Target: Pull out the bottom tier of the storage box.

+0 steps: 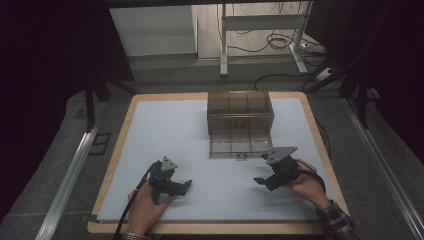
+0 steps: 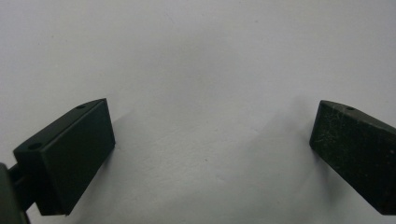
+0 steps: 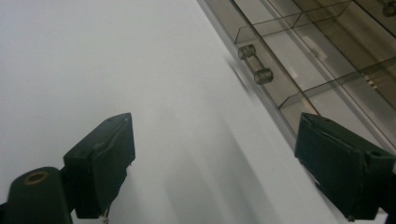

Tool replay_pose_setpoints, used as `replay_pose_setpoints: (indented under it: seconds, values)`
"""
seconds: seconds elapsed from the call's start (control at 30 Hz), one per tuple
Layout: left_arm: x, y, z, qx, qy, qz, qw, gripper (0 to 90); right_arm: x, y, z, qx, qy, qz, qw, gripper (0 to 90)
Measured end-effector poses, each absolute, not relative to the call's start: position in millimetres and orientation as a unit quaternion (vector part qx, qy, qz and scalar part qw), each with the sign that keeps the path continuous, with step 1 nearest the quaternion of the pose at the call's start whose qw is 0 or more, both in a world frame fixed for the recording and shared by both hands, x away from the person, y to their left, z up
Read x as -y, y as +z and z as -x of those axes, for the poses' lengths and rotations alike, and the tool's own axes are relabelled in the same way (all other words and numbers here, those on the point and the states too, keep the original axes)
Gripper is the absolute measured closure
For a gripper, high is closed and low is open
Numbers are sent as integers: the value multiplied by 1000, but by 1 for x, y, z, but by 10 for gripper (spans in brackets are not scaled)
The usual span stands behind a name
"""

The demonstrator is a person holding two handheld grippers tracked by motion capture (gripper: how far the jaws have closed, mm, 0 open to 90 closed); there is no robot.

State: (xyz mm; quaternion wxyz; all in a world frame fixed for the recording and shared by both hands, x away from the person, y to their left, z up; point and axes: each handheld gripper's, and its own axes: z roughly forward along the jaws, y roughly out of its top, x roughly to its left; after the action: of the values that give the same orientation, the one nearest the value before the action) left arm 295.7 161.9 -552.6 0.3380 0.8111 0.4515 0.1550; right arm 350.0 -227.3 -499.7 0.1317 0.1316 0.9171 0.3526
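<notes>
A smoky see-through drawer box stands at the far middle of the white mat. Its lower drawer is pulled out toward me, with divided compartments and a small bar handle on its front. In the right gripper view the drawer runs along the upper right and its handle lies ahead of the jaws. My right gripper is open just in front and to the right of the drawer, with nothing between its jaws. My left gripper rests open over bare mat at the near left.
The white mat covers a wooden tabletop with edges on all sides. Beyond the table are a desk frame and cables on the floor. A metal rail runs along the left.
</notes>
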Motion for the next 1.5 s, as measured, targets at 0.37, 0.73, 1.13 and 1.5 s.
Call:
replay_pose_setpoints:
  seconds: [0.37,0.73,1.13,1.5]
  values:
    - [-162,-553,-296,-451,155,-811,338,0,235,-502,-337,-917,352,-137,131,45]
    - [-162,-553,-296,-452,155,-811,338,0,245,-508,-325,-913,357,-149,131,19]
    - [-162,-553,-296,-452,155,-811,338,0,258,-517,-313,-904,374,-170,120,12]
    - [-162,-553,-296,-452,155,-811,338,0,266,-524,-305,-902,373,-182,114,10]
